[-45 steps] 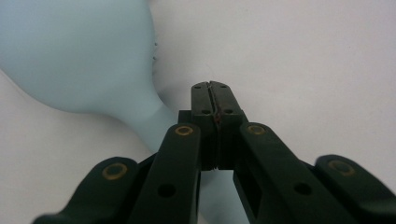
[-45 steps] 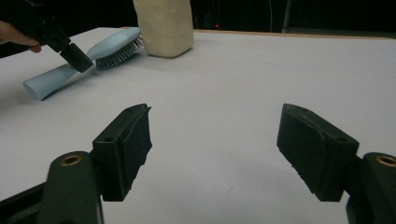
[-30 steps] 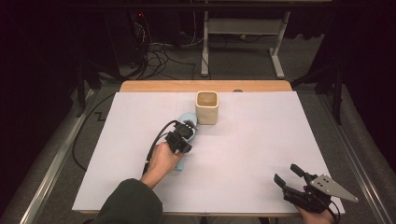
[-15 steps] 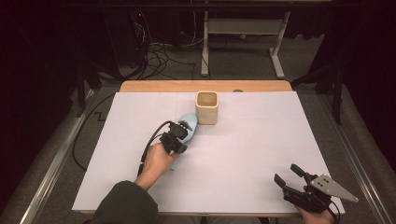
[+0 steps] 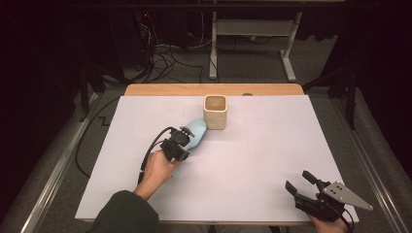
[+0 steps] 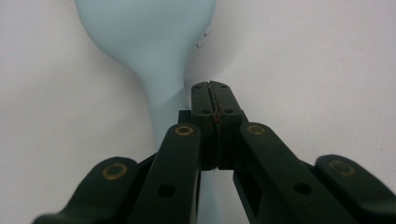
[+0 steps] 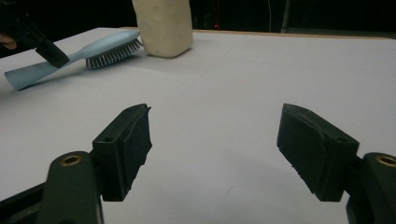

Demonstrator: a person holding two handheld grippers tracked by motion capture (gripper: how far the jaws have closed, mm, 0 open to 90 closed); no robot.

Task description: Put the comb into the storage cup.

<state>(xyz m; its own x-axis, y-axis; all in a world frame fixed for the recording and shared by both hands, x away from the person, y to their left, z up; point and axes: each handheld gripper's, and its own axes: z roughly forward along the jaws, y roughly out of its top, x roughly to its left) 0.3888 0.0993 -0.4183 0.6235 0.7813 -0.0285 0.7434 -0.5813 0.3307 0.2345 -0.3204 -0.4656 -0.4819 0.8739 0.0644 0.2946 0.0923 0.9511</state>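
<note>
**Inspector:** Starting at the left tongs (image 6: 212, 88). Clenched fully, tip against tip, nothing caught between. Resting at the edge of the narrow handle of a pale blue plastic hairbrush (image 6: 154, 42); pressing on it from above rather than gripping it, judging by the right gripper view.

**Clerk:** Any change over the last second?

**Inspector:** Slight. Left hand (image 5: 158, 167) drawn back a little toward the near left, tongs with it, so contact now sits lower on the handle. No clear shift in the brush itself.

**Clerk:** Meaning for the work?

**Inspector:** Probably a repositioning, not a lift. No grasp secured as yet. Would need opening and closing again across the handle before any carrying; a push with closed tips could only slide or swing the brush.

**Clerk:** And the right tongs (image 7: 219, 140)?

**Inspector:** Released, spread wide, empty. Hovering low over the near right corner, well apart from the brush.

**Clerk:** Location of the brush?

**Inspector:** Lying flat, bristles down, on the white-covered worktop (image 5: 252, 155), left of centre. Head just beside a cream square ceramic cup (image 5: 215, 111) standing upright toward the far edge; touching or not, cannot tell. Handle pointing back toward the left hand.
</note>
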